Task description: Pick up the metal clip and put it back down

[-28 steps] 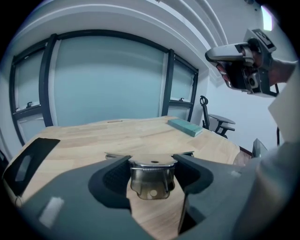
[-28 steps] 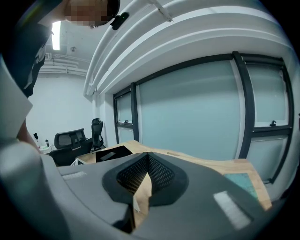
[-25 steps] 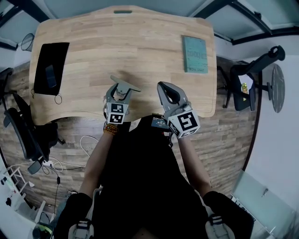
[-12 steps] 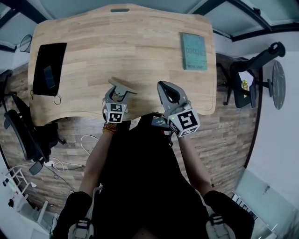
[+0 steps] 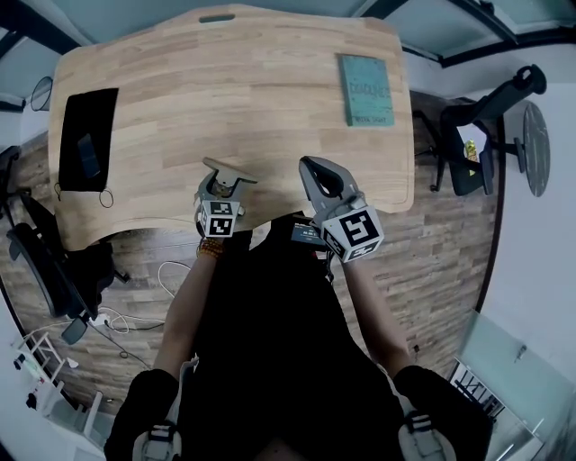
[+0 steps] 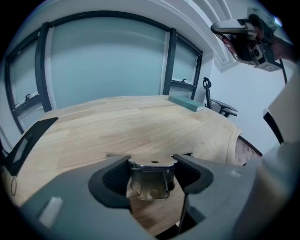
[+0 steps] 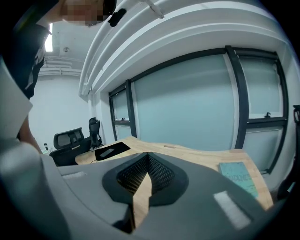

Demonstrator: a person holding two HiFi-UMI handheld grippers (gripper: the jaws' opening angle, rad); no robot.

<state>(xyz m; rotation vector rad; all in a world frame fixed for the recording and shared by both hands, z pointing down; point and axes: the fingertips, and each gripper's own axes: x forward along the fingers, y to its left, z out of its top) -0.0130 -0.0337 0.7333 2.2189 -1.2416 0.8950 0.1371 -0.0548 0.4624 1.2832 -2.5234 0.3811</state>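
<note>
Support surface: a light wooden table (image 5: 243, 99) with rounded corners and a curved near edge. Reference item: the black mat (image 5: 86, 138), flat at the table's left end. A thin cord loop (image 5: 106, 198) lies just beside the mat's near corner. A teal book (image 5: 366, 90) lies flat, well apart from the mat, at the opposite end. A narrow slot (image 5: 217, 17) sits at the far edge, between mat and book.

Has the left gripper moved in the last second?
Yes, slightly: the left gripper, shut on the metal clip, drew back from the teal book toward the table's near edge.
</note>
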